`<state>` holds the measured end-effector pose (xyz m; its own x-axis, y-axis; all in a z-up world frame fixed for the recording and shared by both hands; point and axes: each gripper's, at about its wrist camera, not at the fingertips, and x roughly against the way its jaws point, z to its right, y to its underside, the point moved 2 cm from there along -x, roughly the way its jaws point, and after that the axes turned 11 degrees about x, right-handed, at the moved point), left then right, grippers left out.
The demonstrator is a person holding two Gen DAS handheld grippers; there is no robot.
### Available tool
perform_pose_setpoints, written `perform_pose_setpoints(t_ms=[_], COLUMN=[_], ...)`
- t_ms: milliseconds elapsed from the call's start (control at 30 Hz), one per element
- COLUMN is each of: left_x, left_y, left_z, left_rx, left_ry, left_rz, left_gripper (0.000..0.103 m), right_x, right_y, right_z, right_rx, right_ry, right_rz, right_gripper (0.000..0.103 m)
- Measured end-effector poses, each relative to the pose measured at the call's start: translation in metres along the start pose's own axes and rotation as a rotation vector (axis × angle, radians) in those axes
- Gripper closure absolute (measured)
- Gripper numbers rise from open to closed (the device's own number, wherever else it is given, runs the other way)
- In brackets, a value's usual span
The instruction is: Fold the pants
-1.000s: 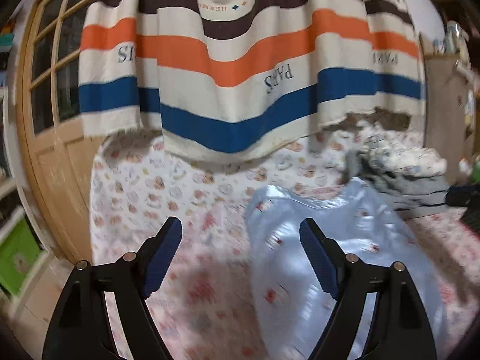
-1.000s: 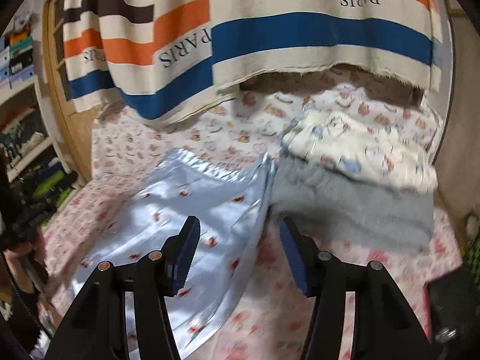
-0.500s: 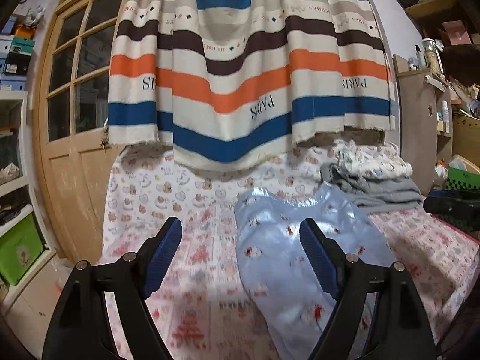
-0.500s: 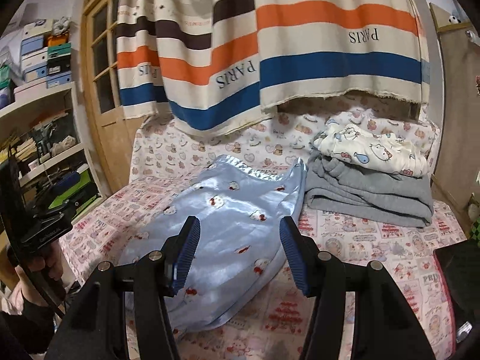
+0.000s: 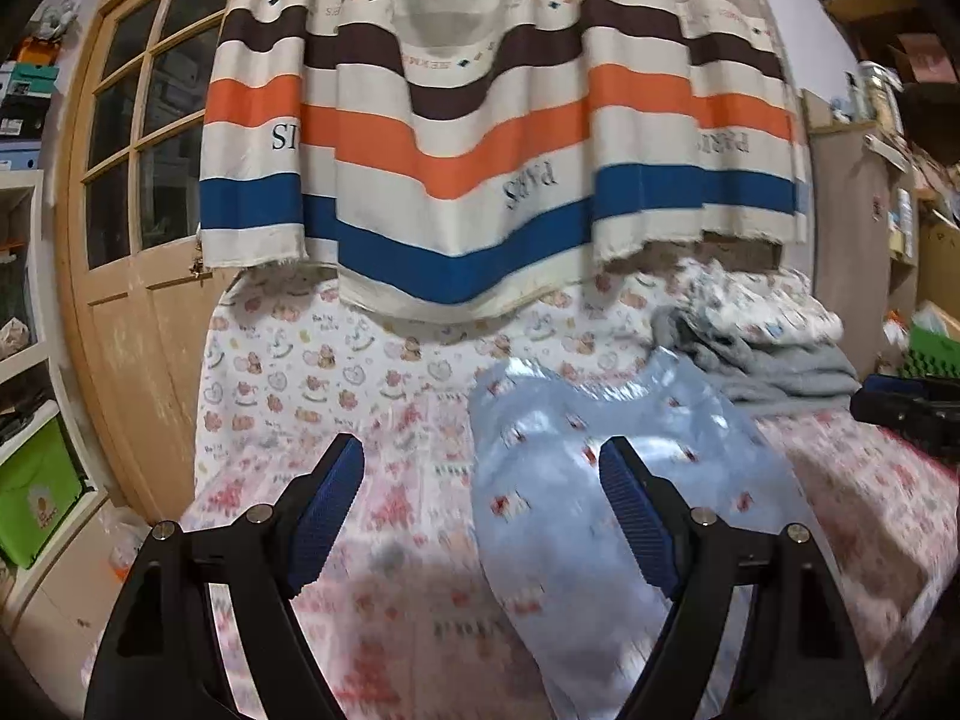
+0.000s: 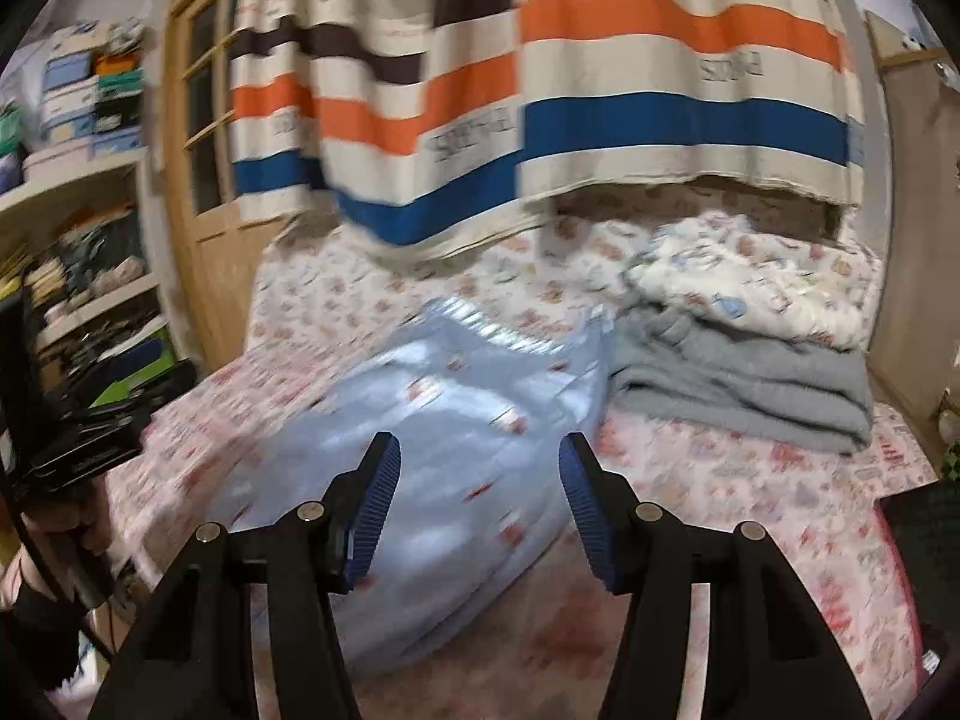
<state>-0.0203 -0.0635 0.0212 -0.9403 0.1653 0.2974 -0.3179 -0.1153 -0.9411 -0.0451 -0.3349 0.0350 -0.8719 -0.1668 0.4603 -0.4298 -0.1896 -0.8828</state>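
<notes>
Light blue satin pants [image 5: 600, 480] lie flat on the bed [image 5: 300, 384], waistband toward the head edge, legs running to the near edge; laid out lengthwise, presumably so a fold can be made along or across them

Left gripper [image 5: 480, 504]: jaws spread wide, nothing held, poised above the pants' left edge and the bare printed sheet beside it

Right gripper [image 6: 477, 498]: jaws likewise apart and empty, hovering over the middle of the pants [image 6: 432, 438]

Folded grey garment [image 6: 744, 384] with a white printed one [image 6: 750, 300] stacked on it sits at the far right corner, just beside the waistband; likely a finished pile

Striped cloth [image 5: 498, 138] hangs over the head edge

Both views blurred; contact with the fabric cannot be confirmed
</notes>
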Motion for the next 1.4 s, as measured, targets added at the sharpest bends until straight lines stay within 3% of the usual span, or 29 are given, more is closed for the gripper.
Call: perform_pose_setpoints(t_ms=[100,200,300,467,633,800,900,933,1000,1067,1300,1400], left_x=[-0.018,-0.051,-0.090,-0.143,-0.187,-0.243,-0.274,-0.284,-0.304,-0.320,-0.348,-0.354], left_y=[-0.017,-0.030,-0.037,-0.044,-0.046,-0.053,-0.057,-0.057,-0.053,-0.047,-0.028,-0.026], left_z=[-0.003,-0.009,-0.023,-0.027,-0.030,-0.039,-0.049,-0.052,-0.059,-0.064,-0.057,-0.057], left_rx=[-0.011,0.010,0.061,0.010,0.063,0.119,0.144,0.148,0.165,0.207,0.325,0.398], left_ry=[0.000,0.022,-0.011,-0.070,-0.002,0.080,0.056,0.050,0.038,0.044,0.202,0.279], left_rz=[-0.001,-0.075,-0.153,-0.217,-0.330,-0.488,-0.523,-0.534,-0.564,-0.599,-0.710,-0.736], left_gripper=[0.023,0.023,0.028,0.029,0.029,0.029,0.030,0.034,0.055,0.061,0.061,0.058], right_x=[-0.025,-0.055,-0.087,-0.140,-0.205,-0.255,-0.273,-0.276,-0.280,-0.284,-0.293,-0.298], right_y=[-0.017,-0.030,-0.043,-0.061,-0.068,-0.066,-0.064,-0.064,-0.064,-0.063,-0.062,-0.060], right_z=[0.026,0.051,0.079,0.105,0.110,0.109,0.108,0.108,0.107,0.105,0.092,0.090], right_rx=[-0.021,-0.052,-0.102,-0.136,-0.132,-0.111,-0.110,-0.108,-0.095,-0.086,-0.049,-0.023], right_ry=[-0.007,-0.071,-0.164,-0.207,-0.221,-0.165,-0.162,-0.152,-0.121,-0.057,0.101,0.118], right_rz=[-0.034,-0.118,-0.198,-0.322,-0.452,-0.528,-0.538,-0.536,-0.540,-0.561,-0.569,-0.559], right_gripper=[0.046,0.046,0.046,0.046,0.049,0.053,0.059,0.060,0.064,0.071,0.071,0.072])
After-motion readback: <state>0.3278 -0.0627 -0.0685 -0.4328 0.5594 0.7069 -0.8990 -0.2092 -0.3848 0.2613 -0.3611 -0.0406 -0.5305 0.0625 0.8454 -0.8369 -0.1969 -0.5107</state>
